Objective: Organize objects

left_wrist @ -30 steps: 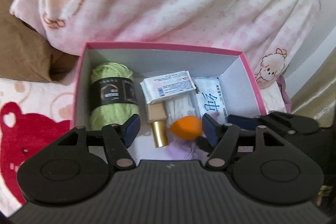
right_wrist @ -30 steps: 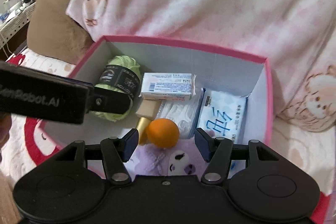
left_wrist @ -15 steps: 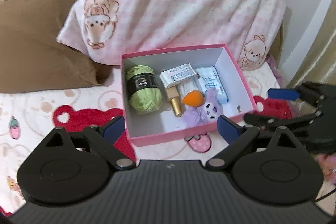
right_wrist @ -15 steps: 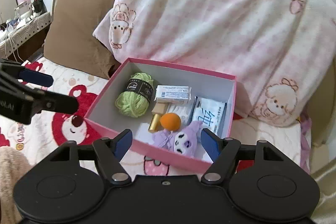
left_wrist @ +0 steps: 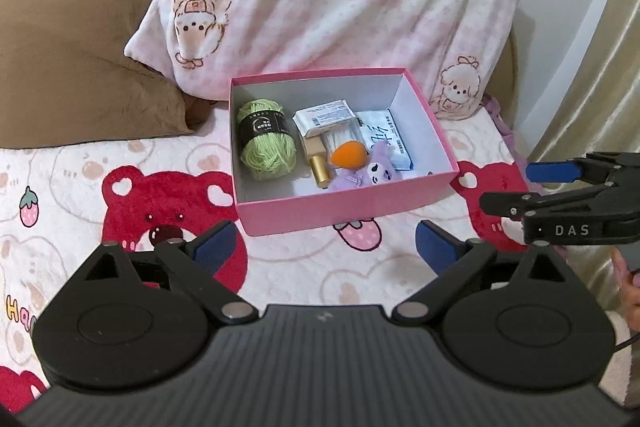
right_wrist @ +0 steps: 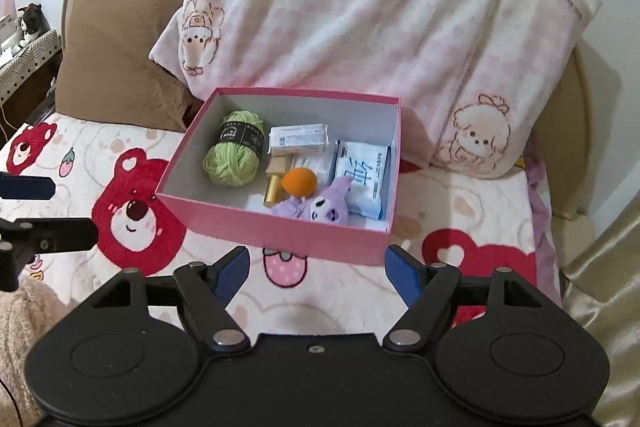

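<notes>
Left wrist view shows the left gripper [left_wrist: 324, 241] and right gripper [right_wrist: 316, 273], both empty, jaws just spread wide, backed off the pink box [left_wrist: 344, 213] holding yarn [left_wrist: 266, 143], sponge [left_wrist: 348, 155] and plush [left_wrist: 370, 175]; packing looks finished, so next likely means finding a lid.

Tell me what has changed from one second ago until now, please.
Both grippers have pulled back and up from the pink box. The left gripper and right gripper have just been opening their jaws, with nothing between them. The yarn, orange sponge, purple plush toy and packets stayed in place inside the box.
</notes>
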Demonstrator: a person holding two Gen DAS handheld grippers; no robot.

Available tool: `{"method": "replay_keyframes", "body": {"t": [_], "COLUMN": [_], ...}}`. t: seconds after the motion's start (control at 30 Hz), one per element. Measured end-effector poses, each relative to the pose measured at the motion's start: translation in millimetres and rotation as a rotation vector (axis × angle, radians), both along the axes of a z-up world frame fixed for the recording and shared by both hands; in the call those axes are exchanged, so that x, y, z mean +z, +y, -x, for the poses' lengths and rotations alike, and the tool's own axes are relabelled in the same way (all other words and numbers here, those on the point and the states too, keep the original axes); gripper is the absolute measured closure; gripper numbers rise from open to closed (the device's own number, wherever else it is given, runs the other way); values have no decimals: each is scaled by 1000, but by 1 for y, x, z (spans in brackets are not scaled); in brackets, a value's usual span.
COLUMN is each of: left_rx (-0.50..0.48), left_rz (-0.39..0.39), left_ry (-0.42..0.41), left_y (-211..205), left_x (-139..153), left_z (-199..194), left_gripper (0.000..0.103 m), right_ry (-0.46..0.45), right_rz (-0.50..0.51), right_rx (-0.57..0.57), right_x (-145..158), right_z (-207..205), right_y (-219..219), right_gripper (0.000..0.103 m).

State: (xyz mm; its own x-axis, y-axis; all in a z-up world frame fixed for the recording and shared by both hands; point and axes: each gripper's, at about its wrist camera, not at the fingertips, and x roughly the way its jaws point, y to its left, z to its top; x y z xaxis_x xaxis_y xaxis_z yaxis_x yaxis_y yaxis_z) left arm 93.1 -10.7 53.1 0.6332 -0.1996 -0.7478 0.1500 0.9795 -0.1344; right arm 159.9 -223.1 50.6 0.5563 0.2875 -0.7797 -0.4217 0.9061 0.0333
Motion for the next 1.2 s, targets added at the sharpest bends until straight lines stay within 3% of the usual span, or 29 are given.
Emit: {"method": "replay_keyframes", "body": {"t": [0.23,0.5,1.2], "left_rx": [32,115,149], "left_rz": [3,18,-47], "left_ry": [37,108,132], "left_y": [-2,6,6], "left_x": [-8,-25,-29], "left_z": [12,14,25], "left_gripper": [6,4,4], "right_ry": [6,-2,63], "right_rz": [-1,15,18], "right_rx": [1,-45,-107], "right_x": [-1,-4,-14], "right_z": [19,37,54], "right_y": [-2,-7,-3], "right_gripper": [22,10,10]}}
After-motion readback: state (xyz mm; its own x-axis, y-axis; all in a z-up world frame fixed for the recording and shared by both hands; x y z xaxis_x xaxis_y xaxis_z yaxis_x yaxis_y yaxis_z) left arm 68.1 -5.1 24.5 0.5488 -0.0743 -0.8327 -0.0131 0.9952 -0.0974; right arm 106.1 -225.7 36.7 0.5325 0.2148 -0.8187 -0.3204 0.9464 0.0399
